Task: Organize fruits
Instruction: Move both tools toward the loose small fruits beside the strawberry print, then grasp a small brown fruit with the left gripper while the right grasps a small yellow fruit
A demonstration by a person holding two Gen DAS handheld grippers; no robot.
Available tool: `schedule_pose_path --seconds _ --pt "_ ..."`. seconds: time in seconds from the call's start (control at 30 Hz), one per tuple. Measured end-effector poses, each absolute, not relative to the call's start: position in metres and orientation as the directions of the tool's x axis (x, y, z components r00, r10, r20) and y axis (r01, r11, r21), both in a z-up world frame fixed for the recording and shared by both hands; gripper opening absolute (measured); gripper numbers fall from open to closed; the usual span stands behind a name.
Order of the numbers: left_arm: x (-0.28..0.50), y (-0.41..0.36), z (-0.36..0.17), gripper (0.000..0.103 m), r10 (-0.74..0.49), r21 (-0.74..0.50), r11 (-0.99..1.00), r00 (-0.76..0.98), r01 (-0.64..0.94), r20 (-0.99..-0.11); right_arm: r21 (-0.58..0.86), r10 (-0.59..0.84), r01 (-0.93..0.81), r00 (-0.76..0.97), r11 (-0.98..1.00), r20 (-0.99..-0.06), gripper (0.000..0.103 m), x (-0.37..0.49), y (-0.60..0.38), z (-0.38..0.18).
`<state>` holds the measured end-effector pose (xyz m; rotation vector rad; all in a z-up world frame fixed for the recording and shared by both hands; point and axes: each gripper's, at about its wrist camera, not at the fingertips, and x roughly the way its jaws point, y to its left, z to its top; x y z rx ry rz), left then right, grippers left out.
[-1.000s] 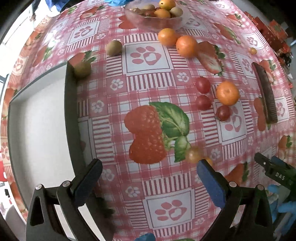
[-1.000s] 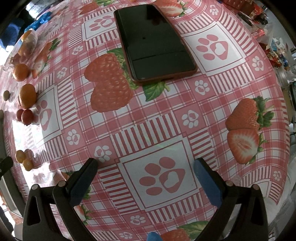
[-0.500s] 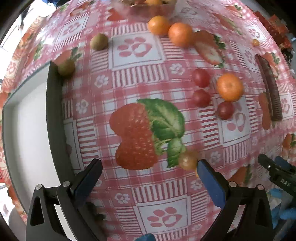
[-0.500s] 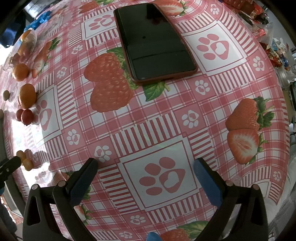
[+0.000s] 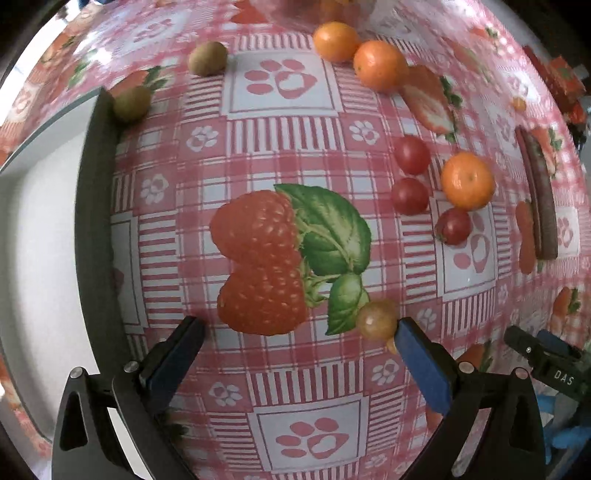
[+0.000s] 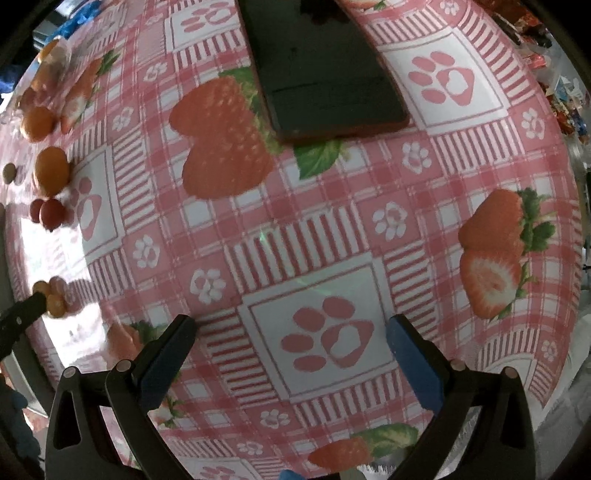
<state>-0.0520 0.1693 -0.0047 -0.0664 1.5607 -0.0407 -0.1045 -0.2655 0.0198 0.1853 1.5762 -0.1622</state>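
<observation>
My left gripper (image 5: 295,332) is open over the strawberry-print tablecloth. A small yellowish cherry tomato (image 5: 376,319) lies just by its right fingertip (image 5: 406,332). Ahead to the right lie three red cherry tomatoes (image 5: 410,195) and an orange (image 5: 467,181). Two more oranges (image 5: 380,64) and two kiwis (image 5: 207,58) lie farther back. My right gripper (image 6: 291,328) is open and empty over a paw print. The small tomatoes (image 6: 51,295) show at its far left.
A white tray with a black rim (image 5: 92,221) lies left of my left gripper. A dark phone (image 6: 321,66) lies ahead of my right gripper, and shows edge-on in the left wrist view (image 5: 539,192). A fruit bowl (image 5: 321,7) sits at the back.
My left gripper has moved forward and down toward the small yellowish tomato, which now sits at its right fingertip. My right gripper has shifted slightly; the phone sits higher in its view.
</observation>
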Motion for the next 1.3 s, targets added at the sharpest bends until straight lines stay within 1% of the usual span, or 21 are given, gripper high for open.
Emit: schedule_pose_path --seconds 0.13,0.17,0.2,0.23,0.27,0.3,0.33,0.4,0.47,0.5,0.63,0.8,0.97,1.0,1.03,1.07,1.17,1.2,1.23,1.27,1.3 --pt "-0.044 0.153 0.000 0.103 -0.009 -0.009 0.999 0.009 0.038 -1.000 0.028 0.030 0.187 -0.007 0.982 -1.000 0.103 -0.115 -0.254 0.020" --pt "-0.045 0.148 0.004 0.097 0.000 0.001 0.998 0.021 0.065 -1.000 0.034 0.035 0.175 -0.004 0.984 -0.999 0.103 -0.116 -0.250 0.022" --pt "-0.045 0.143 0.006 0.087 -0.005 -0.003 0.997 0.030 0.080 -1.000 0.039 0.039 0.162 0.001 0.986 -0.999 0.103 -0.118 -0.244 0.024" --pt "-0.047 0.138 0.008 0.082 -0.015 -0.012 0.996 0.036 0.093 -0.999 0.042 0.042 0.154 0.005 0.987 -0.999 0.103 -0.119 -0.241 0.025" --pt "-0.048 0.134 0.011 0.074 -0.029 -0.025 0.994 0.036 0.107 -0.999 0.047 0.046 0.141 0.012 0.989 -0.999 0.103 -0.120 -0.237 0.028" --pt "-0.048 0.127 0.012 0.067 -0.035 -0.031 0.993 0.034 0.111 -0.999 0.052 0.050 0.130 0.019 0.990 -0.999 0.103 -0.120 -0.232 0.030" --pt "-0.048 0.125 0.013 0.063 -0.046 -0.043 0.993 0.032 0.113 -0.998 0.056 0.053 0.122 0.024 0.991 -0.998 0.103 -0.121 -0.225 0.032" --pt "-0.049 0.119 0.015 0.042 -0.090 -0.087 0.989 0.025 0.123 -0.996 0.073 0.069 0.098 0.041 0.992 -0.997 0.103 -0.121 -0.215 0.037" --pt "-0.047 0.105 0.017 0.028 -0.122 -0.118 0.982 0.017 0.150 -0.992 0.087 0.083 0.077 0.053 0.993 -0.995 0.103 -0.120 -0.202 0.042" --pt "-0.047 0.101 0.018 0.025 -0.123 -0.118 0.979 0.018 0.165 -0.992 0.100 0.096 0.057 0.064 0.993 -0.993 0.103 -0.120 -0.194 0.046" --pt "-0.045 0.094 0.018 0.025 -0.130 -0.125 0.977 0.020 0.174 -0.991 0.129 0.130 -0.015 0.086 0.991 -0.988 0.103 -0.118 -0.162 0.052" --pt "-0.047 0.121 0.035 0.025 -0.151 -0.143 0.979 0.045 0.146 -0.988 0.148 0.157 -0.100 0.086 0.984 -0.984 0.102 -0.102 -0.104 0.047" --pt "-0.045 0.133 0.049 0.025 -0.158 -0.149 0.981 0.070 0.122 -0.985 0.159 0.173 -0.158 0.078 0.974 -0.982 0.097 -0.088 -0.050 0.034" --pt "-0.044 0.135 0.052 0.025 -0.160 -0.151 0.981 0.074 0.118 -0.984 0.153 0.167 -0.171 0.073 0.973 -0.983 0.093 -0.085 -0.038 0.030" --pt "-0.045 0.138 0.053 0.025 -0.164 -0.155 0.981 0.073 0.113 -0.984 0.147 0.160 -0.178 0.065 0.973 -0.985 0.084 -0.079 -0.035 0.025" --pt "-0.042 0.146 0.044 0.025 -0.164 -0.156 0.982 0.072 0.110 -0.984 0.141 0.153 -0.185 0.050 0.973 -0.987 0.080 -0.076 -0.026 0.020" --pt "-0.046 0.156 0.044 0.025 -0.147 -0.139 0.985 0.075 0.100 -0.986 0.109 0.127 -0.213 0.070 0.971 -0.989 0.076 -0.075 0.000 0.014" --pt "-0.049 0.158 0.045 0.025 -0.144 -0.137 0.986 0.077 0.091 -0.987 0.107 0.128 -0.234 0.077 0.966 -0.989 0.072 -0.074 0.010 0.013" --pt "-0.050 0.166 0.048 0.025 -0.146 -0.139 0.986 0.077 0.087 -0.986 0.097 0.121 -0.250 0.083 0.963 -0.989 0.062 -0.073 0.014 0.013" --pt "-0.051 0.170 0.048 0.025 -0.143 -0.137 0.987 0.074 0.080 -0.987 0.071 0.100 -0.274 0.091 0.959 -0.991 0.054 -0.072 0.019 0.012" --pt "-0.052 0.173 0.050 0.025 -0.148 -0.143 0.987 0.070 0.076 -0.986 0.040 0.073 -0.299 0.101 0.953 -0.992 0.033 -0.072 0.023 0.009"
